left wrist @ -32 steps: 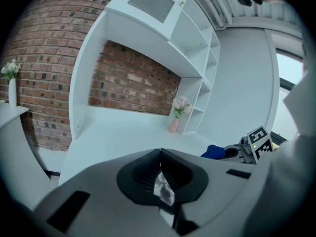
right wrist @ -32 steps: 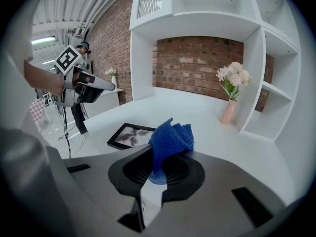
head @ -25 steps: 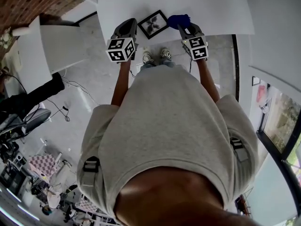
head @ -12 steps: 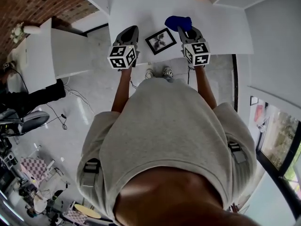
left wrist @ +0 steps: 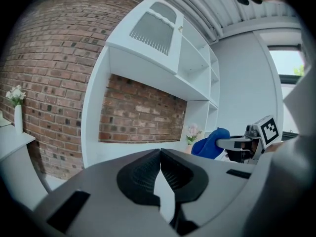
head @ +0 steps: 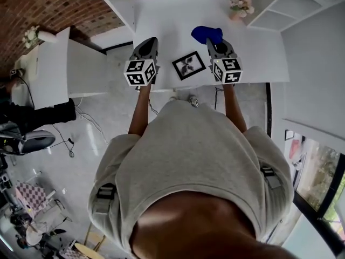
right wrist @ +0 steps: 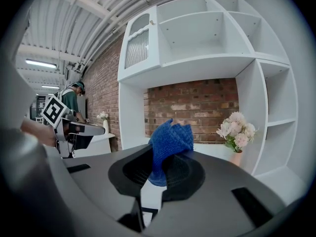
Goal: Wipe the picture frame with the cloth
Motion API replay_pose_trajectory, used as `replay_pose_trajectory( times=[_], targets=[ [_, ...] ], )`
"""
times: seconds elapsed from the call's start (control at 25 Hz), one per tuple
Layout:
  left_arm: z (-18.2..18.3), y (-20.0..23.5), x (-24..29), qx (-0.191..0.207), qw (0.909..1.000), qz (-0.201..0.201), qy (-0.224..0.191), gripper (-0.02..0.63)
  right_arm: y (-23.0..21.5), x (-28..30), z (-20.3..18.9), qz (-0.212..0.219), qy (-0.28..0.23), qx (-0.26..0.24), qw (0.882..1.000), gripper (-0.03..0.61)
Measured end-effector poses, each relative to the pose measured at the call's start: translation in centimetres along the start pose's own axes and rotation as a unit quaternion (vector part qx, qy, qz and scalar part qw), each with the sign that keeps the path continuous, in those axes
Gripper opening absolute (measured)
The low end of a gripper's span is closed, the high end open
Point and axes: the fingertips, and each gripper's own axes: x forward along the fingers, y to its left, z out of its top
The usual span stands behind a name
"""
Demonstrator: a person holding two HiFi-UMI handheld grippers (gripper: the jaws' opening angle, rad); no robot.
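white table point(head: 259, 47) | picture frame point(head: 189, 65) lying flat | flower vase point(head: 240, 5)

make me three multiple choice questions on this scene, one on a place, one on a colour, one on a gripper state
1. Where is the picture frame?
A. On the white table, between the left gripper and the right gripper
B. On a shelf
C. On the floor

2. What colour is the cloth?
A. Red
B. Blue
C. Yellow

3. What state is the left gripper in?
A. Shut on the cloth
B. Shut with nothing in it
C. Wide open

Answers:
1 A: the head view shows the frame lying on the table between the two grippers.
2 B: the cloth pinched in the right gripper is blue in every view.
3 B: the left gripper view shows its jaws together with nothing between them.
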Motion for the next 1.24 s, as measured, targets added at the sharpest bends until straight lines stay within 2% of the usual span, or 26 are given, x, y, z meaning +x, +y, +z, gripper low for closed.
replay_pose_trajectory(
  times=[0.56,1.24],
  targets=[
    [2.4,1.7,0.2,0.0,0.9995,0.019,-0.024,0.017,-1.3,1.1,2.2,-0.009,-0.022,-0.001,1.0,0.055],
    [1.6,1.6,0.6,-0.009,0.9996,0.022,-0.018,0.017,-1.9,1.3,1.0,-0.011,-0.008,0.001,1.0,0.055]
  ],
)
